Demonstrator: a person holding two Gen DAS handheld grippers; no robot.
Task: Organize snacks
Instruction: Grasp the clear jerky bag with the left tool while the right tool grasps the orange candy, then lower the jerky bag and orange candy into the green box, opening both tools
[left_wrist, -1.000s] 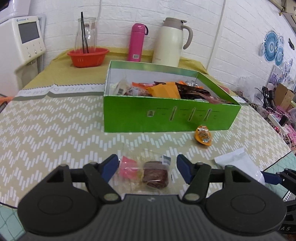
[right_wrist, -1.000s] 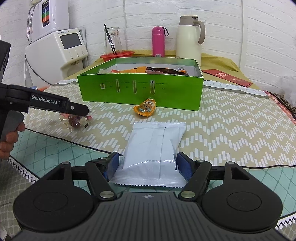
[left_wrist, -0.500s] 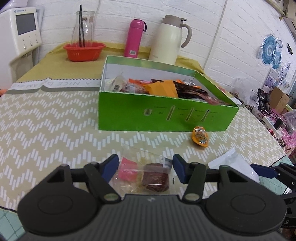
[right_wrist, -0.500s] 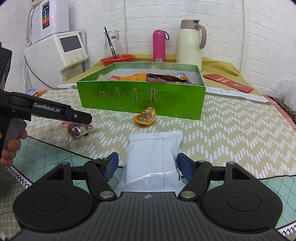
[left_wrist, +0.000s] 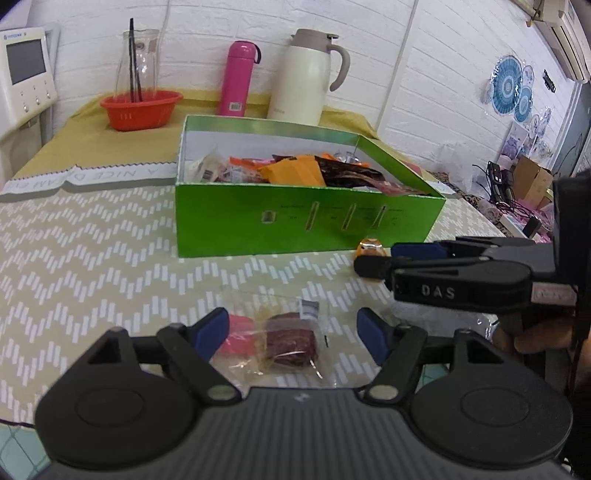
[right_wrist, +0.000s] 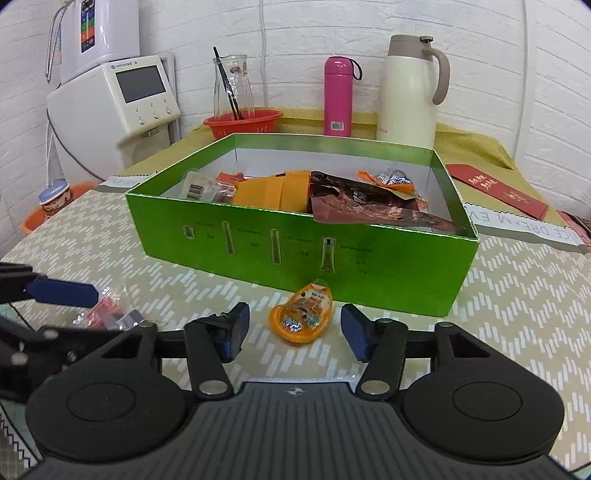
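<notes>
A green box (left_wrist: 306, 221) (right_wrist: 295, 251) holds several snack packets. A clear packet with a pink and a brown sweet (left_wrist: 275, 341) lies on the cloth between the fingers of my open left gripper (left_wrist: 293, 330); it also shows in the right wrist view (right_wrist: 107, 314). A small orange snack cup (right_wrist: 303, 317) lies in front of the box between the fingers of my open right gripper (right_wrist: 295, 330). In the left wrist view the cup (left_wrist: 371, 249) is mostly hidden behind the right gripper (left_wrist: 373, 258). The white packet is out of sight.
At the back stand a red basket (left_wrist: 142, 109) with a glass carafe, a pink bottle (left_wrist: 238, 77) and a cream jug (left_wrist: 306, 74). A white appliance (right_wrist: 122, 110) stands at the left. A red envelope (right_wrist: 495, 188) lies to the right of the box.
My right gripper left the white packet and moved forward to the orange cup, now between its fingers. My left gripper stayed around the clear packet, its jaws a little wider than 0.5 s ago.
</notes>
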